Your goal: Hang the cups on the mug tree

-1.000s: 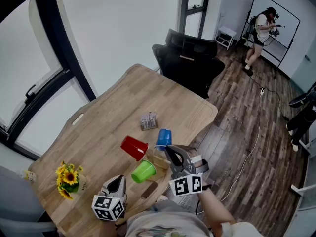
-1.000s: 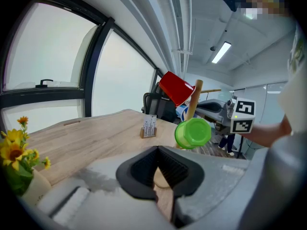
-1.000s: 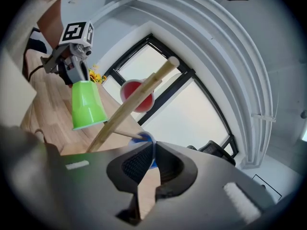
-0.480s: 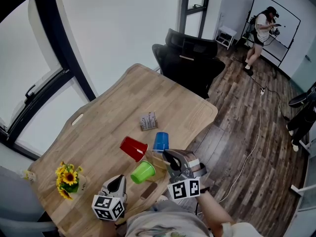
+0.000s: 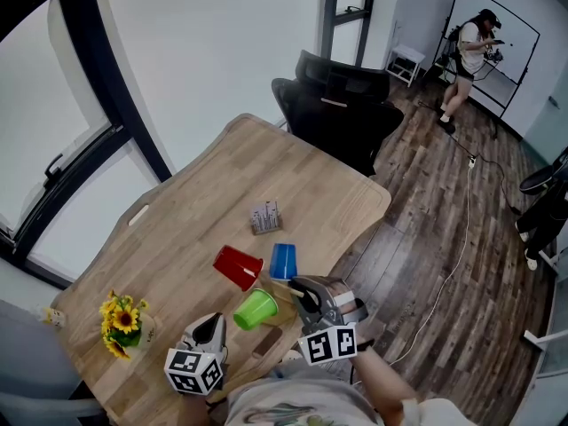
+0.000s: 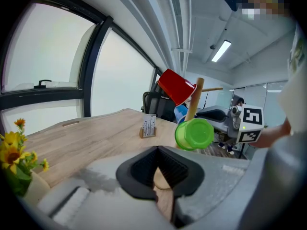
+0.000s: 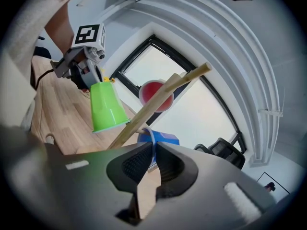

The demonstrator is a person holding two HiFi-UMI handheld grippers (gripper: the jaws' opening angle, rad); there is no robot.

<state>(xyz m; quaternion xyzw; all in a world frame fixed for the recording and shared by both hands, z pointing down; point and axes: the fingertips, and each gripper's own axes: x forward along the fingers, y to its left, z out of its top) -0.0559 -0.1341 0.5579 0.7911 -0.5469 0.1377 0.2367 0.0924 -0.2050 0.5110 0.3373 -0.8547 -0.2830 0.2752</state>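
Head view: we see red cup point(image 5: 238, 266) and green cup point(image 5: 256, 309) hung on the mug tree point(image 5: 280, 291), blue cup point(image 5: 283, 261) against it, near the counter point(image 5: 231, 176) edge. Left gripper view: left tongs point(image 6: 157, 150) closed, empty. Right gripper view: right tongs point(image 7: 152, 150) pinch blue cup's handle, just easing open.

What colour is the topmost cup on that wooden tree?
The topmost cup is red, clearest in the left gripper view.
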